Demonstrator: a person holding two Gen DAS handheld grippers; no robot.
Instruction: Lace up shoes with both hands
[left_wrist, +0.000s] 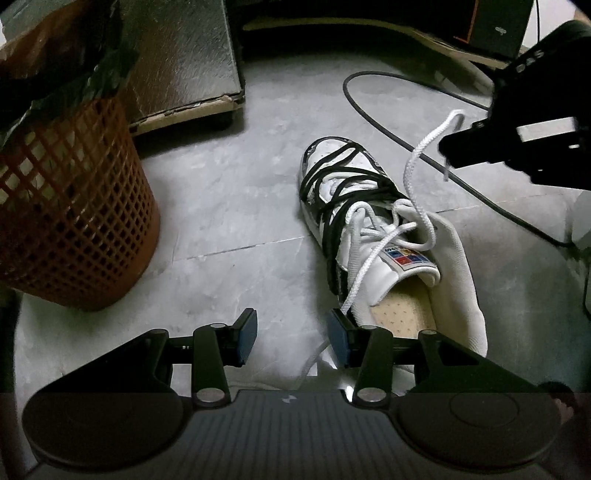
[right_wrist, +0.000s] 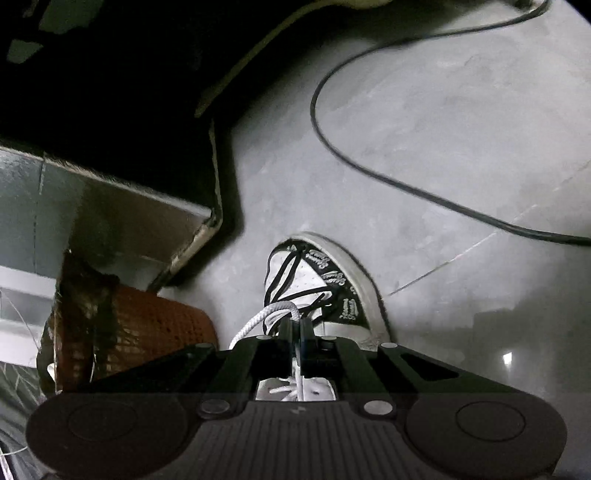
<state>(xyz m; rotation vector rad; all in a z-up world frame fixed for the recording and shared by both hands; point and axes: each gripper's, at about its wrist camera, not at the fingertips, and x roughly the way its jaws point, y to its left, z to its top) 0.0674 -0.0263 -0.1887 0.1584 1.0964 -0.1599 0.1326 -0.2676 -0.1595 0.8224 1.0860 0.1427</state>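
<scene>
1. Here, a white high-top sneaker (left_wrist: 373, 236) is seen lying on the grey tiled floor (left_wrist: 229, 206), toe pointed away from the left wrist camera.
2. Black cord (left_wrist: 332, 192) is wound around the sneaker's forefoot, and a white shoelace (left_wrist: 417, 155) is threaded near the tongue.
3. The right gripper (left_wrist: 448, 149) is seen above and to the right of the sneaker, its jaws pressed together on one end of the white shoelace, which is drawn up from the tongue.
4. In the right wrist view, the same gripper (right_wrist: 295, 326) is shown closed, with the lace pinched between its pads.
5. The left gripper (left_wrist: 291, 338) is held just off the sneaker's heel, half spread, with nothing pinched; the lace's other strand is seen running down beside its right pad.
6. An orange mesh wastebasket (left_wrist: 74, 214) is placed well left of the sneaker.
7. A black cable (left_wrist: 369, 110) is curved across the floor beyond the sneaker's toe.
</scene>
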